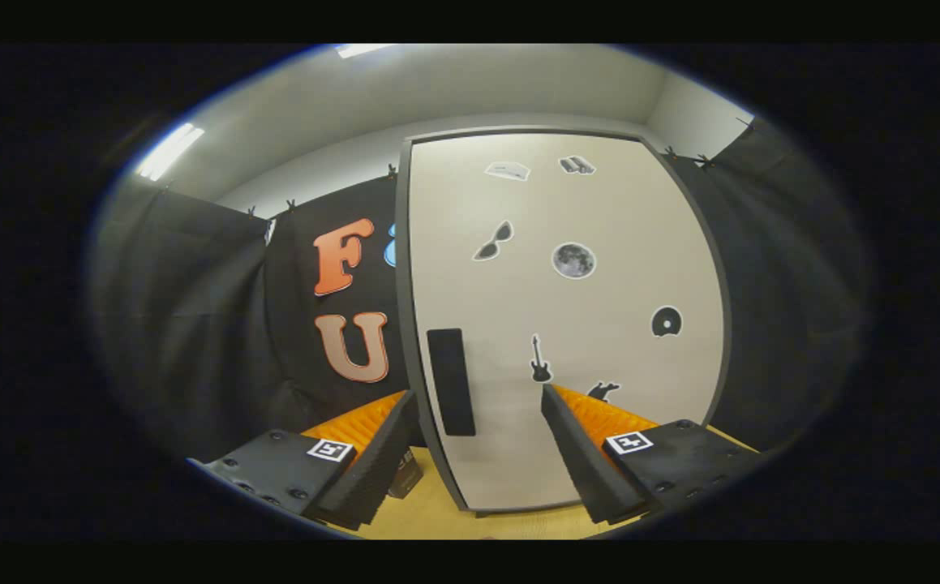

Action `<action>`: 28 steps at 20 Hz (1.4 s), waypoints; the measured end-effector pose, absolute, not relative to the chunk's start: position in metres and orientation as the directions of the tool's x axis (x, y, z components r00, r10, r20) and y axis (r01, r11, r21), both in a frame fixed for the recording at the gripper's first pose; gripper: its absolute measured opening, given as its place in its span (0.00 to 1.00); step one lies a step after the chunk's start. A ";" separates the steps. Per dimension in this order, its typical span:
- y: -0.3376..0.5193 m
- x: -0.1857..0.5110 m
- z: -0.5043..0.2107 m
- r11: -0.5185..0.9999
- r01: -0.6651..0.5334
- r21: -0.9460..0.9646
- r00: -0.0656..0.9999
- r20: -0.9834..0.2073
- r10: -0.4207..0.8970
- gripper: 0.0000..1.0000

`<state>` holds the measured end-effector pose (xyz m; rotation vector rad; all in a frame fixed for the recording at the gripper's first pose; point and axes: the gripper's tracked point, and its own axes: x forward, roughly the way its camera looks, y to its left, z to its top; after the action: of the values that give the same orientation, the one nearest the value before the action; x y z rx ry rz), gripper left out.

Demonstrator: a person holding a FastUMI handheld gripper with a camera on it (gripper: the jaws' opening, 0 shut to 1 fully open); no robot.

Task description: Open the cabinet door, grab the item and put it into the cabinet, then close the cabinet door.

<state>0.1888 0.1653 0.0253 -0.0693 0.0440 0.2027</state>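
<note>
The gripper [478, 414] gapes empty before the closed cabinet door [567, 324]; a stiff, light-looking panel, best hooked at its dark handle [451, 381].

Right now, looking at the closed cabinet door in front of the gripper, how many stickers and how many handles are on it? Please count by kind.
Stickers on the cabinet door: 7, among them sunglasses, a moon and a guitar.
Dark handle: 1, just ahead of the gap between the open gripper's fingers.
Total: 8
</note>
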 end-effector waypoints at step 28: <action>0.196 0.252 0.002 0.969 -0.213 -0.126 0.970 -0.145 0.194 0.29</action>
<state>0.2520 0.1956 0.0023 -0.1417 0.1326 0.2066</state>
